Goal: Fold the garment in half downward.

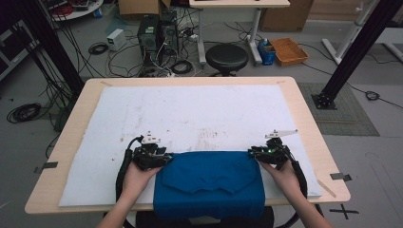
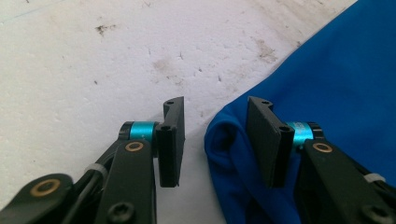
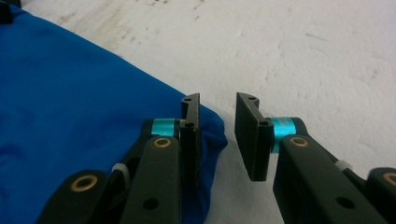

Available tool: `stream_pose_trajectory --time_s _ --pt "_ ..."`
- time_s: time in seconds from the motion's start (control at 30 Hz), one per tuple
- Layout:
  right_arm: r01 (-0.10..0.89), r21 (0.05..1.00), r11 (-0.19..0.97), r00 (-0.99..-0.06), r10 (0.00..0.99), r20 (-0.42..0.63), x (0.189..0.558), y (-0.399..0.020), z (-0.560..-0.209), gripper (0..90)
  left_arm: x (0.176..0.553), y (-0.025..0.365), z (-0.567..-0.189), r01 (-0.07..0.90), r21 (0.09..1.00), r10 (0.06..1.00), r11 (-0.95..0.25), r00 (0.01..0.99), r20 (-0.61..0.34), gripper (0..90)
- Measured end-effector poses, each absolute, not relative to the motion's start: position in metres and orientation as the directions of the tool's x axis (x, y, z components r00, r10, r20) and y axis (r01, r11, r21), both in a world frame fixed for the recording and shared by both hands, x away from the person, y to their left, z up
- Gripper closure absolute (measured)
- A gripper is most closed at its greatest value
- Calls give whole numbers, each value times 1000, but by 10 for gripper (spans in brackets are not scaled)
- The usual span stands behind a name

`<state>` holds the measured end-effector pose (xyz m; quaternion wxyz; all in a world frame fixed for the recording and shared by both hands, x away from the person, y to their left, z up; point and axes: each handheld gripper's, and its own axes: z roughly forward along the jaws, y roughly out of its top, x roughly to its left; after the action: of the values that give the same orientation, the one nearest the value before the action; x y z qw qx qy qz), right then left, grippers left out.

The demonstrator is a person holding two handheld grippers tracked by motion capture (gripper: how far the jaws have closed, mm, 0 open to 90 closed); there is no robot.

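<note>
High view: your left gripper (image 1: 164, 157) and right gripper (image 1: 254, 153) sit at the two far corners of the folded blue cloth (image 1: 209, 183), which lies at the table's (image 1: 304, 109) near edge on the white foam sheet (image 1: 190, 114) and overhangs it. Both have jaws spread, pinching nothing. Left gripper view: one jaw lies over the cloth corner, the other on bare sheet. Right gripper view mirrors that. You're likely set on both corners so the next fold stays even.
</note>
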<state>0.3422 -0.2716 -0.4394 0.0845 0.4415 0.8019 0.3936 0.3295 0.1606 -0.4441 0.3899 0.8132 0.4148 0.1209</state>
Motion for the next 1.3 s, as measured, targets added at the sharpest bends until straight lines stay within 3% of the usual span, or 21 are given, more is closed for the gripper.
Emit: stream_pose_trajectory --time_s 0.1,0.23,0.27,0.3,0.4,0.6,0.77,1.03,1.3 --pt "638 716 283 -590 778 218 341 -273 -437 629 328 161 -444 578 738 777 -348 618 -118 526" --pt "648 691 321 -610 762 217 340 -270 -443 723 327 161 -446 571 739 773 -358 625 -109 543" --pt "635 696 335 -625 752 207 338 -268 -444 791 326 161 -446 559 743 747 -367 653 -124 683" --pt "627 698 345 -629 753 193 338 -267 -442 812 325 160 -446 549 745 741 -379 662 -112 740" --pt "618 701 355 -639 746 186 339 -267 -442 832 324 157 -445 530 747 732 -402 676 -85 809" --pt "608 711 353 -638 750 173 347 -270 -438 840 331 155 -441 509 741 722 -439 690 -47 828" --pt "569 734 372 -637 763 107 374 -267 -422 840 361 147 -430 453 734 716 -506 696 64 830" --pt "565 727 391 -621 781 63 422 -263 -411 839 411 146 -424 474 741 737 -475 674 42 829" --pt "573 723 386 -595 803 43 443 -263 -420 839 444 142 -425 485 723 737 -491 674 49 825"
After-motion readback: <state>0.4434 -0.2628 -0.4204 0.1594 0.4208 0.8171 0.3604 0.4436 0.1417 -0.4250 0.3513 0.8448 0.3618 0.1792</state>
